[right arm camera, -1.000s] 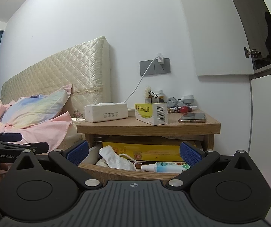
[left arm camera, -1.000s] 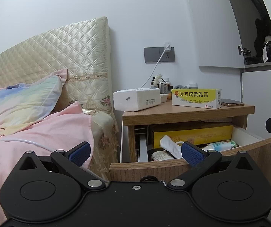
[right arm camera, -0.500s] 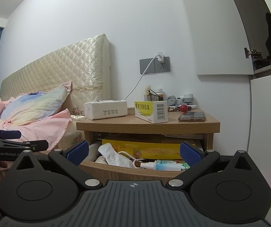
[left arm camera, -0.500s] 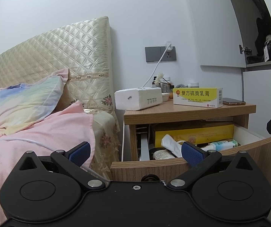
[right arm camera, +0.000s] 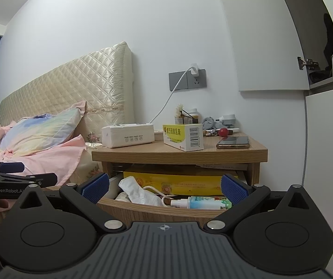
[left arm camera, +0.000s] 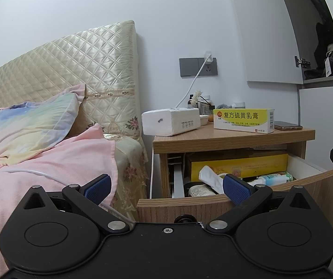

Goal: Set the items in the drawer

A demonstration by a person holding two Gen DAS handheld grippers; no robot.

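Note:
A wooden nightstand (right arm camera: 178,154) (left arm camera: 233,139) stands beside the bed with its drawer (right arm camera: 157,210) (left arm camera: 329,186) pulled out. On its top lie a yellow and white medicine box (right arm camera: 183,137) (left arm camera: 244,120), a white tissue pack (right arm camera: 128,134) (left arm camera: 171,121) and a phone (right arm camera: 233,142) (left arm camera: 287,125). Inside the drawer I see a face mask (right arm camera: 140,191), a spray bottle (right arm camera: 201,202) (left arm camera: 274,178) and a long yellow box (right arm camera: 178,181) (left arm camera: 238,164). My right gripper (right arm camera: 164,188) is open in front of the drawer. My left gripper (left arm camera: 166,189) is open, low at the drawer's left corner. Both hold nothing.
A bed with a quilted headboard (left arm camera: 73,74), a pillow (left arm camera: 29,125) and a pink blanket (left arm camera: 50,162) fills the left. A charger cable (right arm camera: 173,93) runs from the wall socket to the nightstand. Small bottles and a red ball (right arm camera: 223,131) crowd the back. A white cabinet (right arm camera: 324,151) stands right.
Both views have crept slightly nearer to the nightstand and a little upward. Both grippers stay open and nothing on the nightstand has moved.

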